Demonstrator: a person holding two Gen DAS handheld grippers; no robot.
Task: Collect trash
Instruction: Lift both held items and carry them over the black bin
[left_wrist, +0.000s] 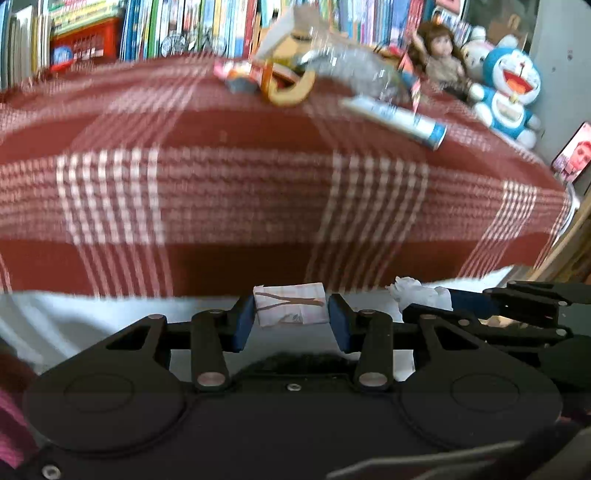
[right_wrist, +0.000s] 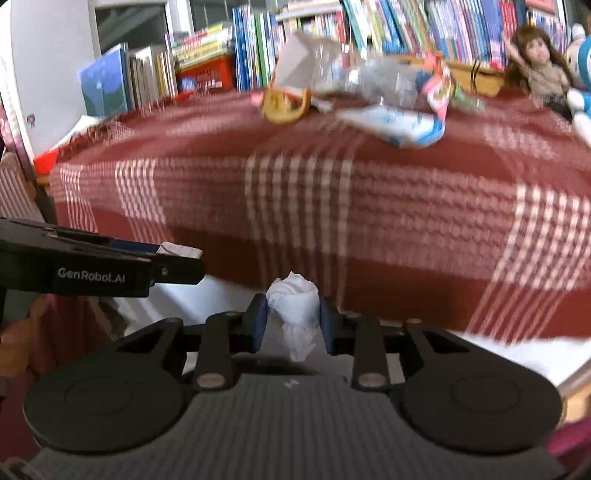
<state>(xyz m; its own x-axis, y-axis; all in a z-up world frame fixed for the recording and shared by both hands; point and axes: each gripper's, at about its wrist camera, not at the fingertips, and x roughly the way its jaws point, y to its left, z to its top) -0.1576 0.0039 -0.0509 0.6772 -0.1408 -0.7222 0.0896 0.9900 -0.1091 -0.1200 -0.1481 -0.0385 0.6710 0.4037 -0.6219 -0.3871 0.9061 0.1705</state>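
Note:
My left gripper (left_wrist: 291, 314) is shut on a folded scrap of paper (left_wrist: 290, 304) with brown marks, held in front of the table's near edge. To its right, my right gripper (right_wrist: 293, 317) is shut on a crumpled white tissue (right_wrist: 293, 299); that tissue (left_wrist: 406, 290) also shows in the left wrist view. A pile of trash lies at the far side of the red plaid tablecloth (left_wrist: 236, 192): a crushed clear plastic bottle (left_wrist: 354, 66), a flattened white and blue carton (left_wrist: 399, 120), an orange ring-shaped piece (left_wrist: 291, 90) and colourful wrappers (right_wrist: 437, 86).
Rows of books (right_wrist: 332, 29) and a red crate (left_wrist: 86, 42) stand behind the table. A doll (left_wrist: 439, 55) and a blue and white plush toy (left_wrist: 509, 88) sit at the far right. A lit phone screen (left_wrist: 572, 153) stands at the right edge.

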